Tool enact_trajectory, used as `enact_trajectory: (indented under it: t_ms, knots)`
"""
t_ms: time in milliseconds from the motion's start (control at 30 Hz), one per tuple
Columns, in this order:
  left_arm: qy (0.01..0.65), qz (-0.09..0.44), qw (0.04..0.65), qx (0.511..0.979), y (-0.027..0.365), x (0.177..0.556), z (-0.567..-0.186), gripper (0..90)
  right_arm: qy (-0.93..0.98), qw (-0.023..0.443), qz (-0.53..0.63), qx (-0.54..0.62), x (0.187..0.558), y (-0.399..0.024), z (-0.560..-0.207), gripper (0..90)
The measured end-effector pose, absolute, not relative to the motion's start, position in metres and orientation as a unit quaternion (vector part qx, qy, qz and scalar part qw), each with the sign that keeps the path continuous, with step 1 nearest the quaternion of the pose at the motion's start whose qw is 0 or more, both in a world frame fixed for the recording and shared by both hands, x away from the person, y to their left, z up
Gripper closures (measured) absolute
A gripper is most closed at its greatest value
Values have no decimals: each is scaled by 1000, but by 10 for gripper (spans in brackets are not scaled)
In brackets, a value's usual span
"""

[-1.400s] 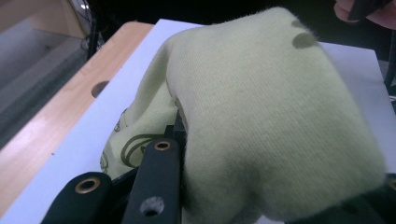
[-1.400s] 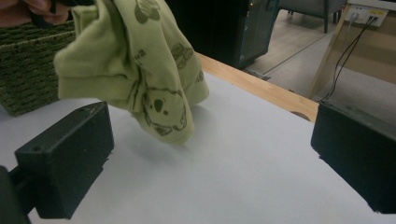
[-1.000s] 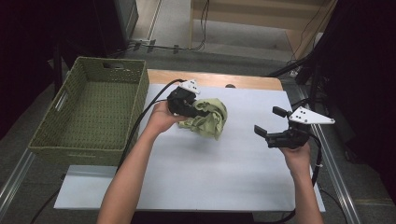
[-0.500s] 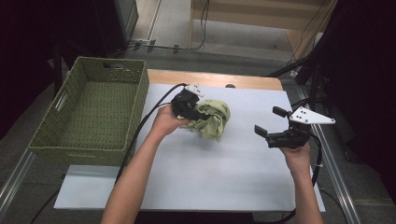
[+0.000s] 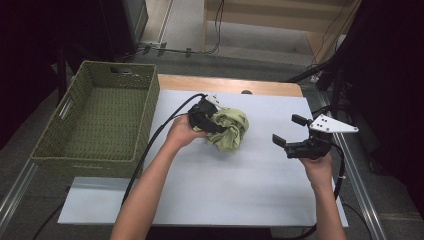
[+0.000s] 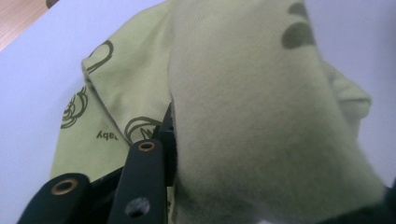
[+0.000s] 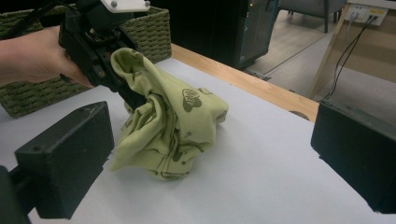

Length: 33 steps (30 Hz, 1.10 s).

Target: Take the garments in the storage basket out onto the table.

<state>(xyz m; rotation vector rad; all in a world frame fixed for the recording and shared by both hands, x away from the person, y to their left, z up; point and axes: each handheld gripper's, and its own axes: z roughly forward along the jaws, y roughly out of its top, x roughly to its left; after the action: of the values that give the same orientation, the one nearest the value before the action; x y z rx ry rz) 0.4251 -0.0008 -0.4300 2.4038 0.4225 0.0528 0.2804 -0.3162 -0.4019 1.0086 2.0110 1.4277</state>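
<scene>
Over at the far left, the green woven basket [image 5: 97, 120] sits at the bench's edge, its right wall just beside the white mat [image 5: 210, 190] that covers the bench [image 5: 225, 84]. Your left gripper [image 5: 212, 120] comes next, near the middle of the mat toward the far side, and it is clamped onto the light green cloth [image 5: 231, 130]. From the left gripper view, a thick fold of the cloth [image 6: 243, 116] bulges over the black jaws and hides their tips, so you see only the fabric pinched where it meets them. From the right gripper view, the left gripper [image 7: 116, 79] holds the upper fold of the cloth [image 7: 168, 126] raised, while the lower bunch rests crumpled on the mat. Dark green prints mark the fabric; the small lettering is too cut off to read. Your right gripper [image 5: 290, 132] hangs well apart from the cloth, toward the mat's right side, its jaws spread wide with nothing between them.
</scene>
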Motion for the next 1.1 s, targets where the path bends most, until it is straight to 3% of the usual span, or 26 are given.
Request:
enact_trajectory:
  t_ms: [200, 267, 433, 600, 733, 1100]
  knots:
    - [162, 33, 328, 930, -4, 424, -433, 523, 735, 236, 520, 366, 281, -316, -403, 0]
    - [163, 26, 336, 927, -3, 423, -435, 407, 735, 236, 519, 366, 281, -316, -403, 0]
    - [170, 14, 324, 931, -4, 425, -439, 235, 735, 235, 519, 368, 281, -316, -403, 0]
    - [183, 3, 339, 923, -1, 426, -439, 0, 736, 234, 518, 368, 281, -316, -403, 0]
    - [185, 4, 377, 907, 5, 424, -433, 0, 736, 233, 517, 369, 282, -316, -404, 0]
    - [180, 25, 385, 905, 13, 415, -423, 0, 737, 230, 516, 371, 283, -316, -405, 0]
